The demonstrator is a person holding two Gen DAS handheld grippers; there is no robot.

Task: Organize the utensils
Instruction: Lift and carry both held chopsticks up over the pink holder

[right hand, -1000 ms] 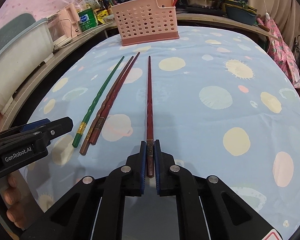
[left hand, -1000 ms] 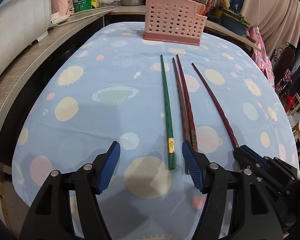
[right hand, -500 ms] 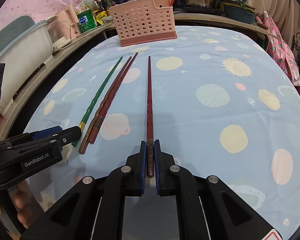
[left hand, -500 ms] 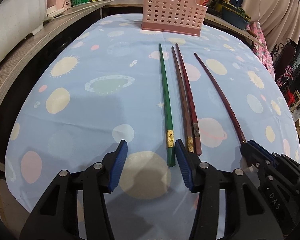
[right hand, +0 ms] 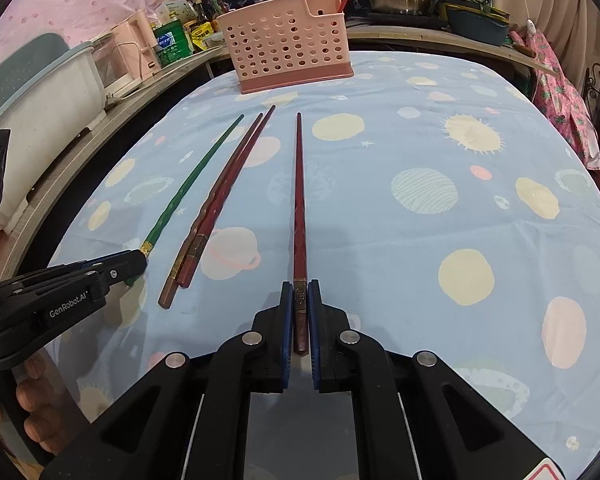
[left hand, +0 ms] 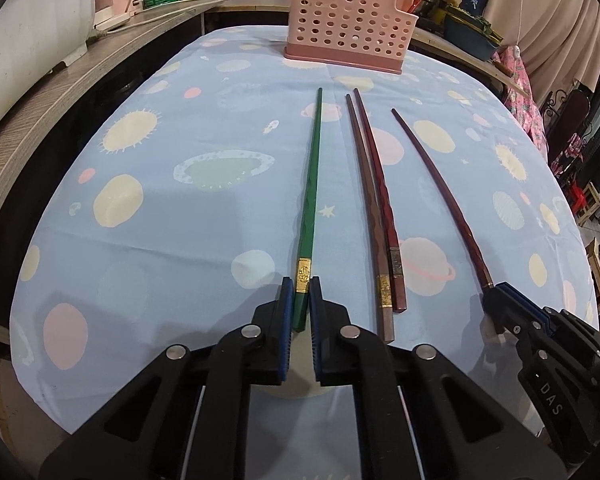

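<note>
So both tongs are clamped down now: the left gripper [left hand: 301,307] has its blue pads squeezed on the thick end of the green chopstick [left hand: 310,196], right by the gold band, and the right gripper [right hand: 299,312] is pinched on the butt of the dark red chopstick [right hand: 299,200]. Both sticks look like they lie flat on the planet-print tablecloth [left hand: 180,216], tips pointing up-frame toward the pink perforated holder [left hand: 346,36] at top centre. Looks to me like the grasp step is done and the lift hasn't started; next move probably means raising each stick, tipping it upright and dropping it into the holder without the long end swinging. The brown and red pair [left hand: 374,208] sits untouched in the middle between the two. Only the right wrist view shows the person's fingers [right hand: 36,392] lower left, plus chopsticks already standing in the holder's back slot.
</note>
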